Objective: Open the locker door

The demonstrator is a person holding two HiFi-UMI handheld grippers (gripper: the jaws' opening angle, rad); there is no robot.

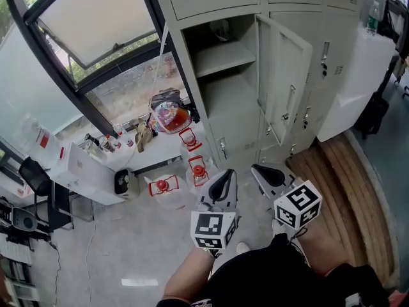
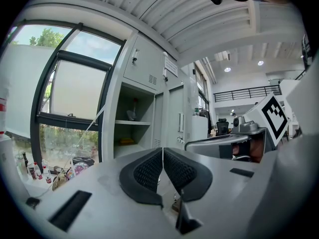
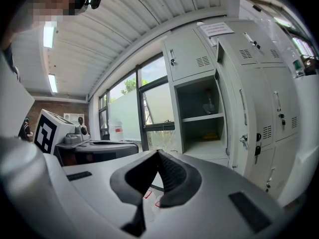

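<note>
While the locker door [image 1: 281, 85] stands swung open ahead, my left tool [image 1: 222, 185] and right tool [image 1: 267, 175] are both closed on nothing, well apart from it; I'd keep clear of its edge

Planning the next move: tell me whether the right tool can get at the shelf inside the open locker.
Probably yes. The locker door stands swung open, and nothing shows between the right tool and the shelf, though the tool hangs well short of it.
</note>
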